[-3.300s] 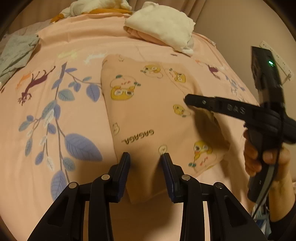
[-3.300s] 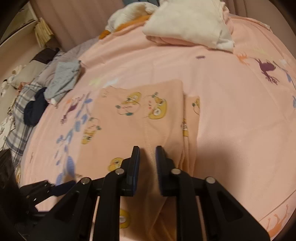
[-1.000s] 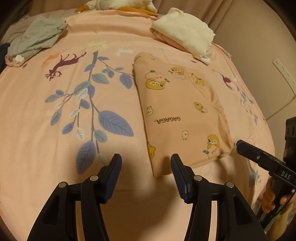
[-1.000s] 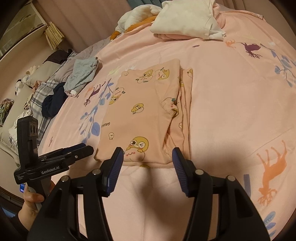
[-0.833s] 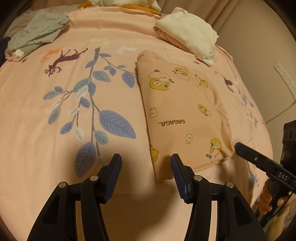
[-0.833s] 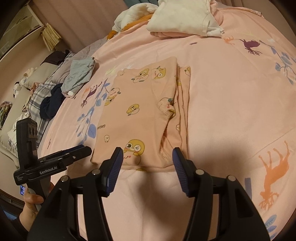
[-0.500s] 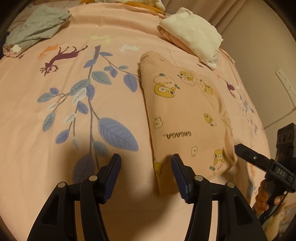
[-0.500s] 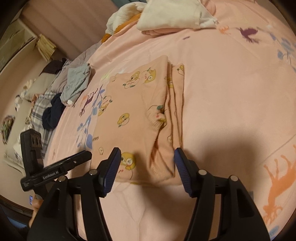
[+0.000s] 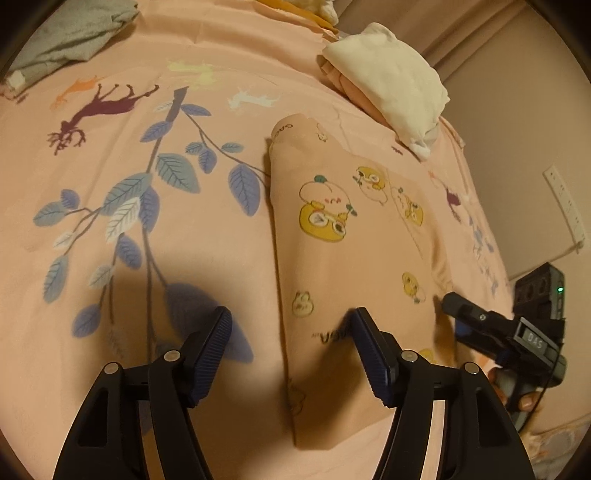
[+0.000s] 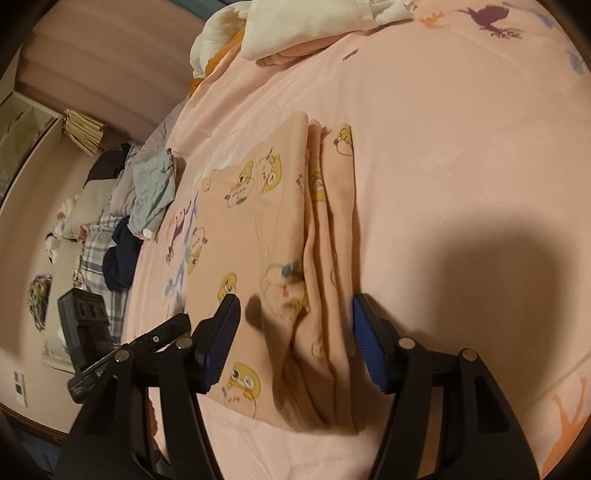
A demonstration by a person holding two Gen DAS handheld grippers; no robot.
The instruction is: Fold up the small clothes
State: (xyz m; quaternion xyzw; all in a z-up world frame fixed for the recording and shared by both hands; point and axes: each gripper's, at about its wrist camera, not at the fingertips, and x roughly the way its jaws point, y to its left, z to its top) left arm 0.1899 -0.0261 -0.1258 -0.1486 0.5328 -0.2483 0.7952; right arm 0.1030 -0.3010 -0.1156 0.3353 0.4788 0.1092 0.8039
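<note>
A pink garment with yellow cartoon prints (image 9: 354,258) lies folded into a long strip on the pink bedsheet (image 9: 110,258). My left gripper (image 9: 291,332) is open, low over the strip's near left edge, straddling it. My right gripper (image 10: 295,321) is open, low over the near right side, where stacked fold layers (image 10: 325,258) show. The right gripper also shows in the left wrist view (image 9: 491,328), and the left gripper in the right wrist view (image 10: 147,343). Neither holds anything.
A folded white and pink pile (image 9: 384,81) lies at the far end of the bed. A grey garment (image 9: 66,33) lies at the far left, with dark and plaid clothes (image 10: 110,254) beyond the bed edge. A wall (image 9: 524,147) with a socket strip is on the right.
Both grippers, shut on the garment 3.3 s ago, released it and opened, then pulled back. In the last second they moved forward and down over its near end.
</note>
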